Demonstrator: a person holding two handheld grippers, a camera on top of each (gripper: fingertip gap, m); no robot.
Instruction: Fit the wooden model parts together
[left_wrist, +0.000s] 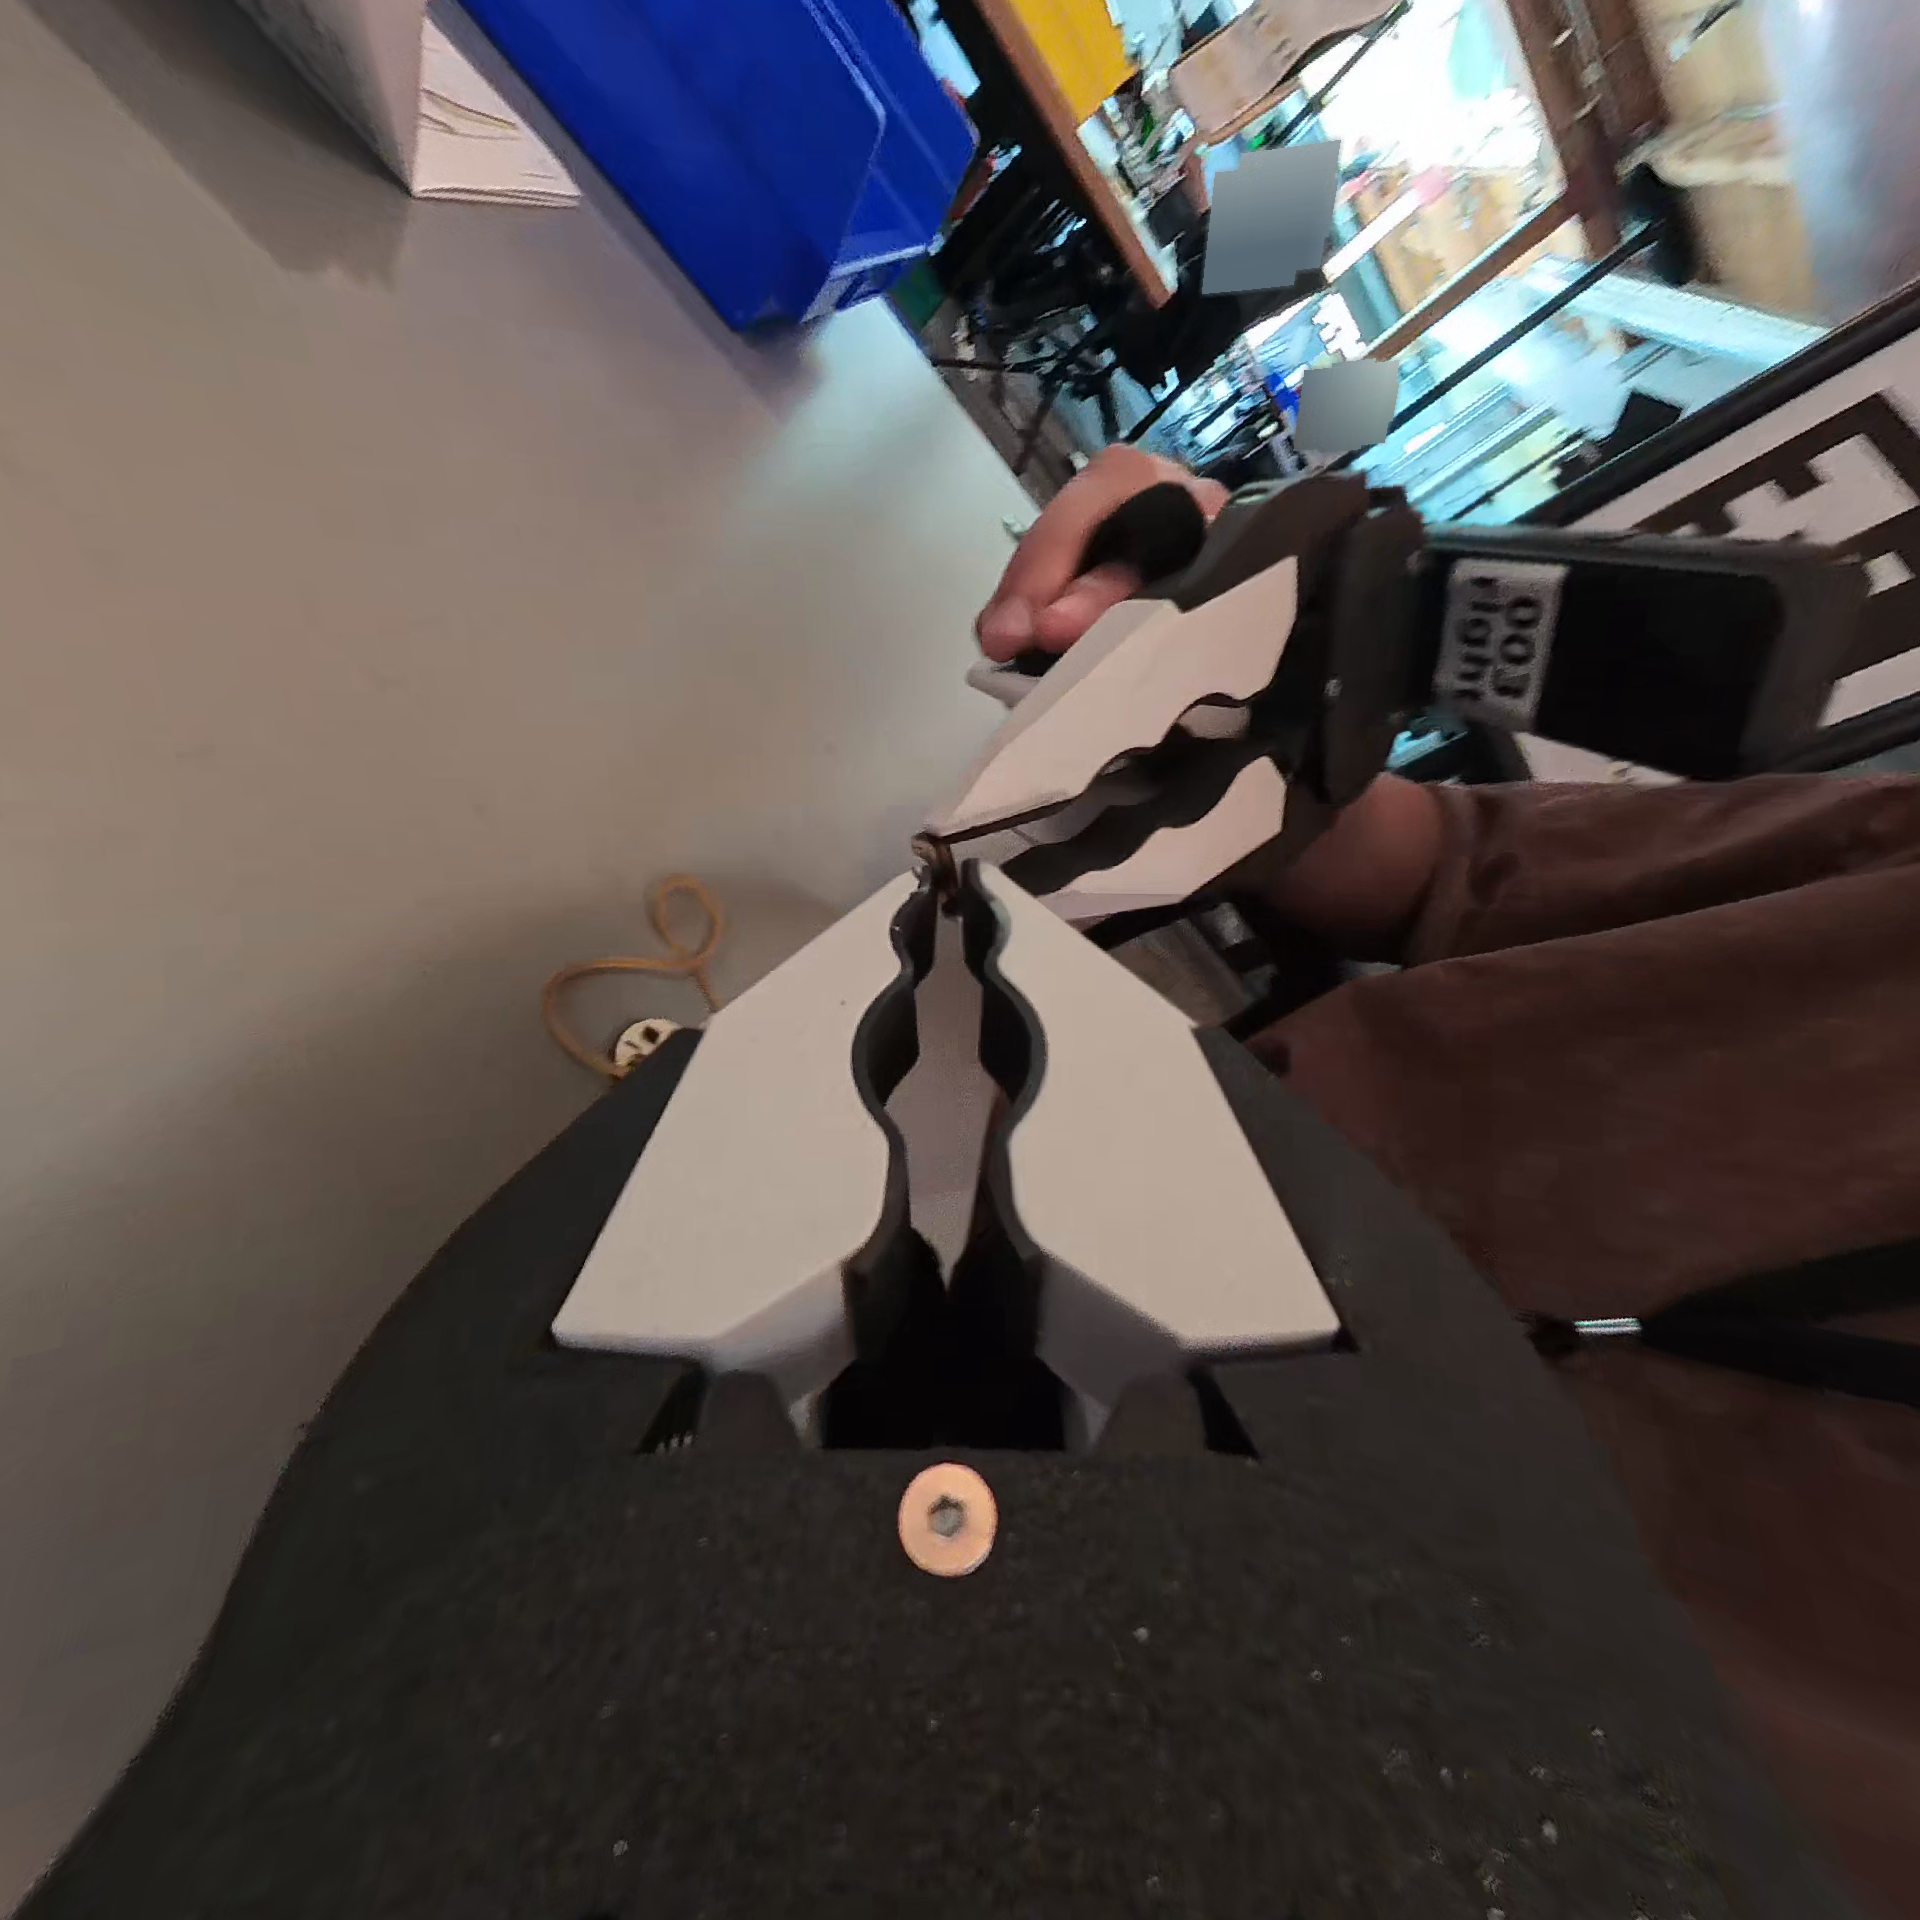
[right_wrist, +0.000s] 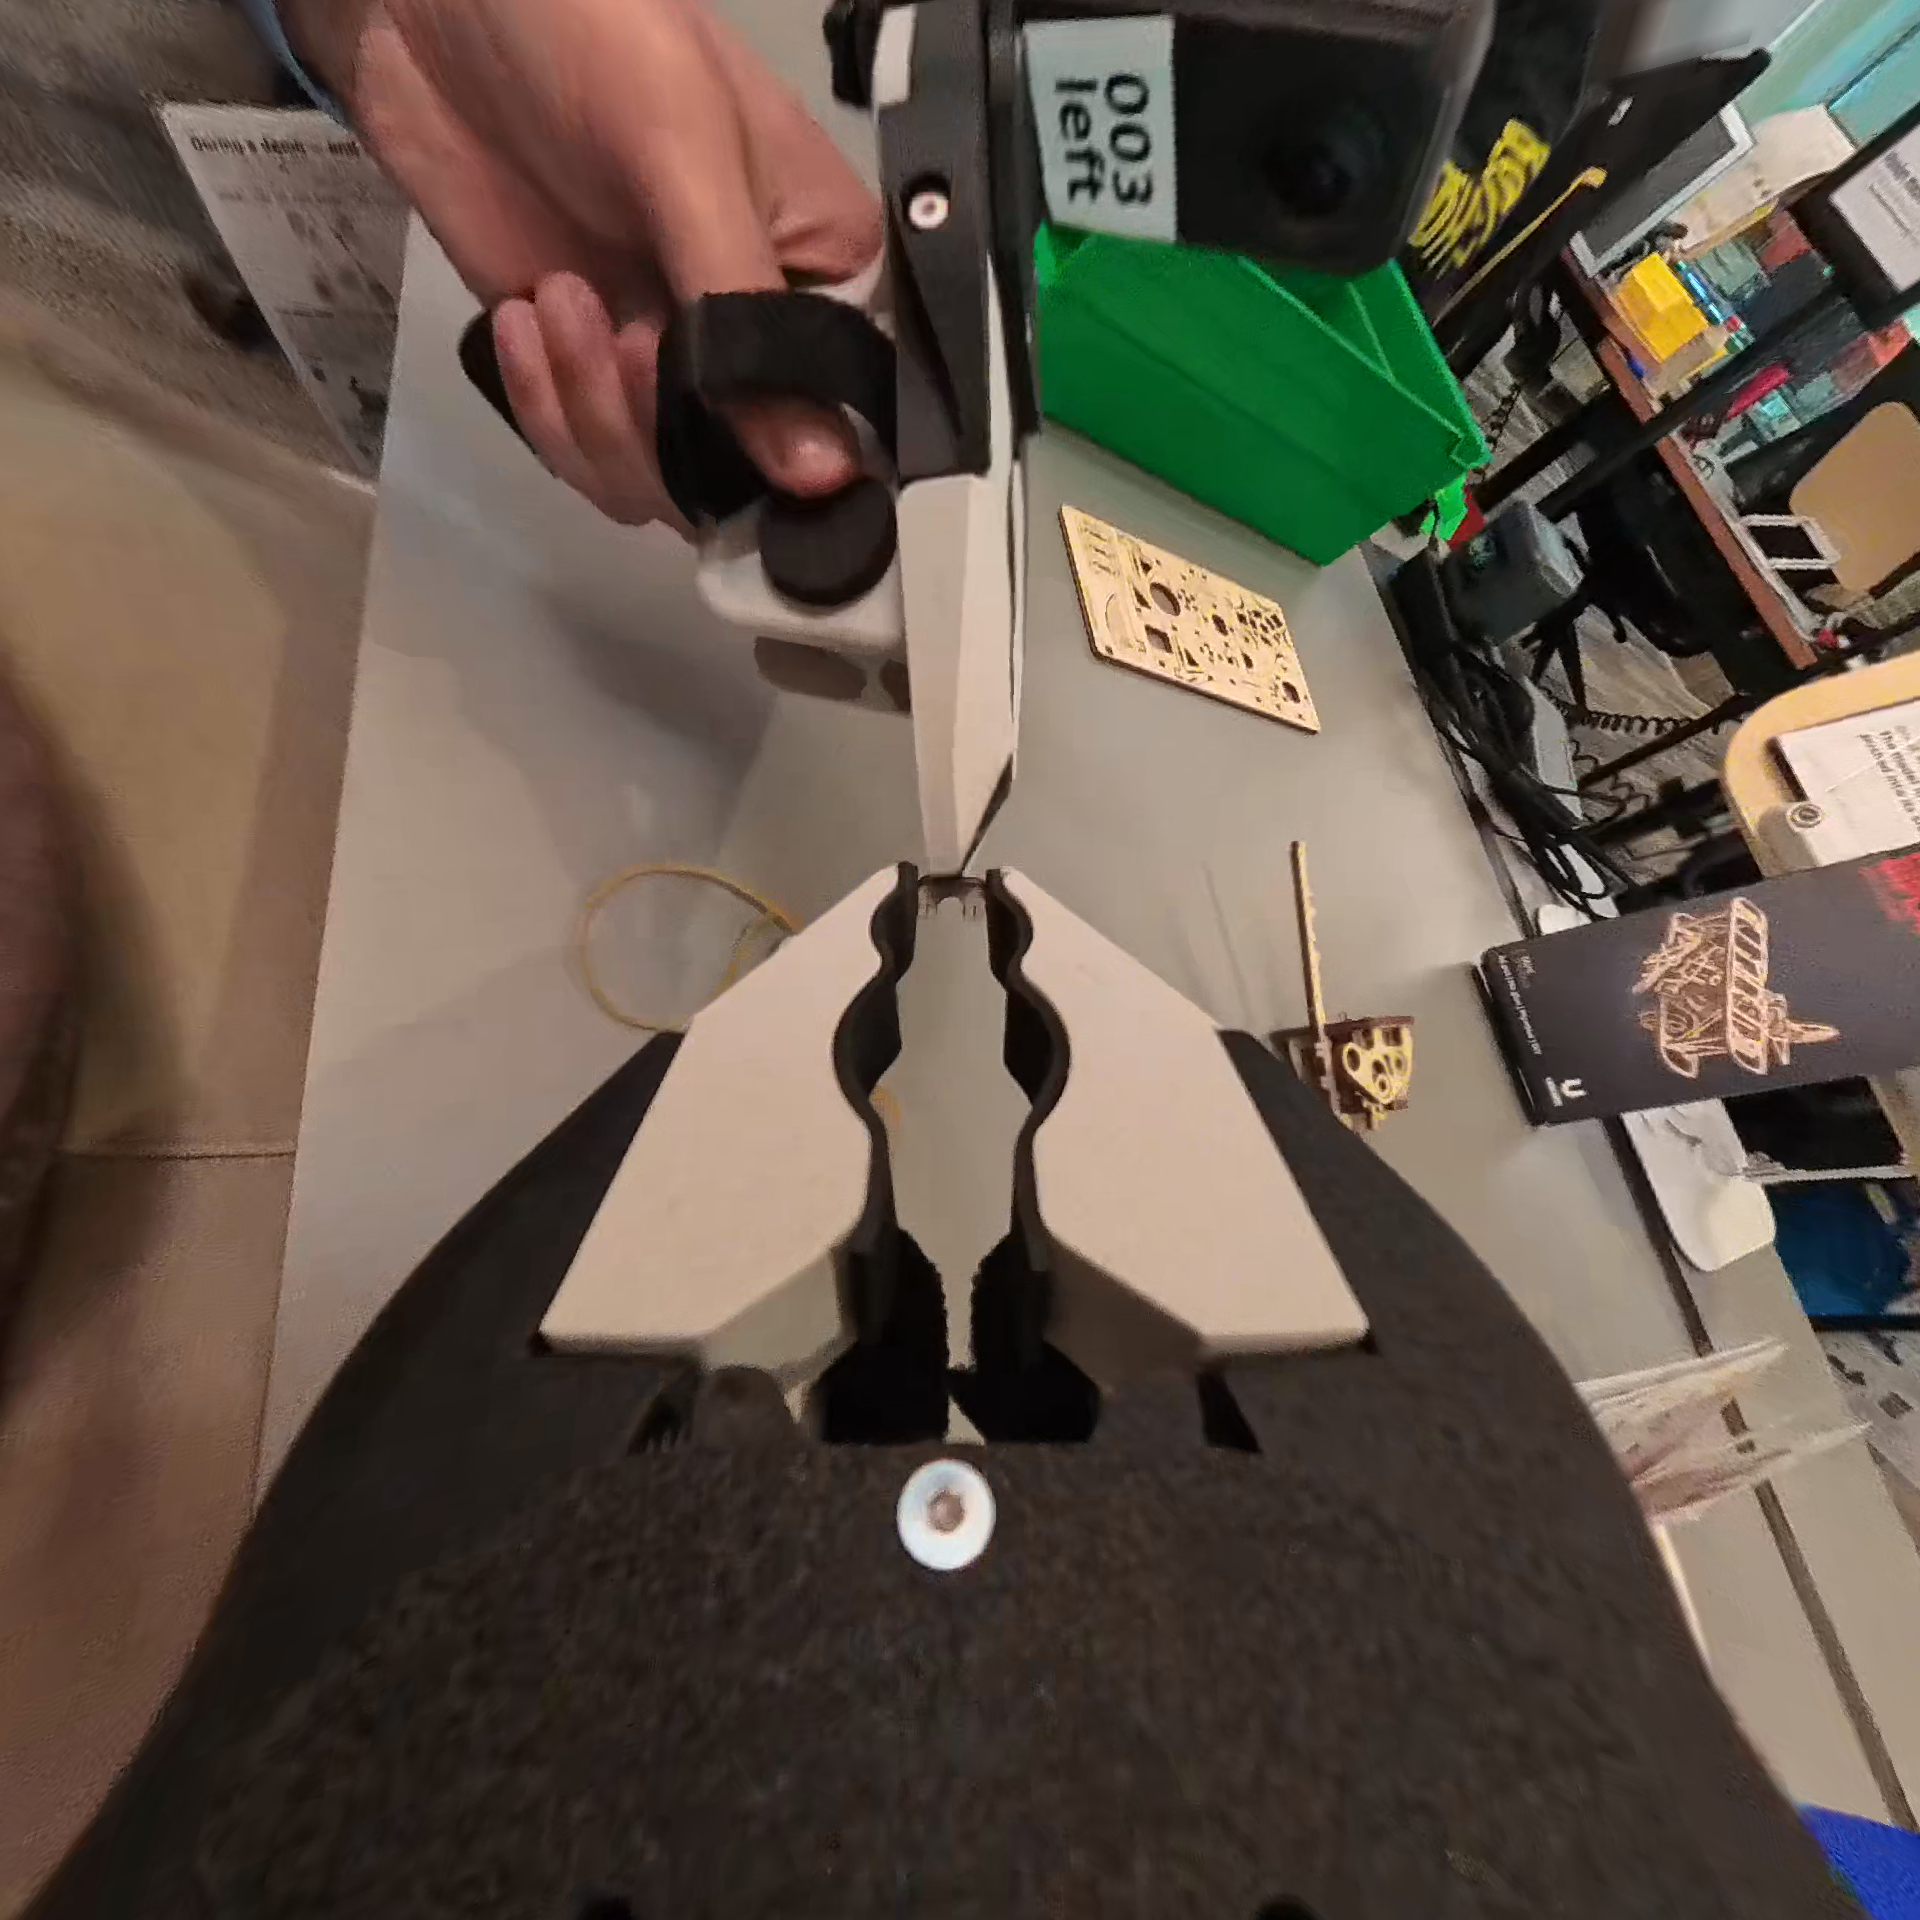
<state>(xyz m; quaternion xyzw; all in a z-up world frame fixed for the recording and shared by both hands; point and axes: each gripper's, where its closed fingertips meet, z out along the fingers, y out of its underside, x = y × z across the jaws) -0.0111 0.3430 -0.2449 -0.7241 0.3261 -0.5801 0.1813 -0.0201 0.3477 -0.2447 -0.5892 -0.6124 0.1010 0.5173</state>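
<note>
Right gripper (right_wrist: 943, 885) fingers pinch a tiny wooden part (right_wrist: 943, 891); left gripper (left_wrist: 940, 883) apparently grips another.

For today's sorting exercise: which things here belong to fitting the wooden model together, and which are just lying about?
Part of the job: small wooden part pinched by the right gripper; left gripper; part-built model; wooden parts sheet.

Lying about: rubber band; green bin; blue bin.

The tiny wooden part (right_wrist: 943, 889) pinched between both grippers' tips is too small to identify.
</note>
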